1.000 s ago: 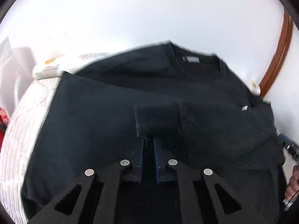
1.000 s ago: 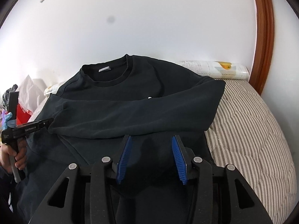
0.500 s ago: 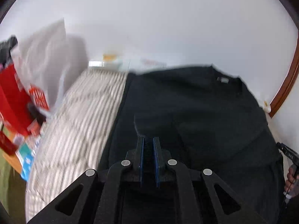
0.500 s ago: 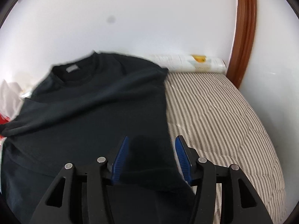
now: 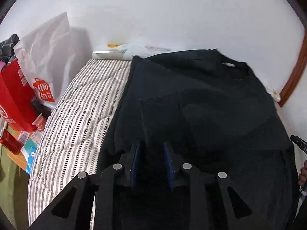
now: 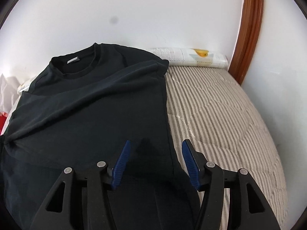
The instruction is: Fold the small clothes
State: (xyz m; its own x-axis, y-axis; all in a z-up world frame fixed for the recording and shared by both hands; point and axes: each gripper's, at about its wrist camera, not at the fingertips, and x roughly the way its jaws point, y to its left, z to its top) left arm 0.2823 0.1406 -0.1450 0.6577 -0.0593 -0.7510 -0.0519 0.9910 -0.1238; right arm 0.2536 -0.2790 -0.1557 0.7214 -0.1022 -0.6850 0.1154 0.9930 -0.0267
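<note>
A black sweatshirt lies flat on the striped mattress, neck toward the wall, both sleeves folded across its body. It also shows in the right wrist view. My left gripper is open, just above the sweatshirt's near left part, with the sleeve cuff lying ahead of it. My right gripper is open over the sweatshirt's near right edge, holding nothing.
A white shopping bag, a red box and small items sit left of the mattress. A rolled white pad lies by the wall. A wooden frame stands at right. The striped mattress extends right of the shirt.
My left gripper was shut on the sleeve cuff, carried it across the body, then opened and let it go. My right gripper moved right to the shirt's edge.
</note>
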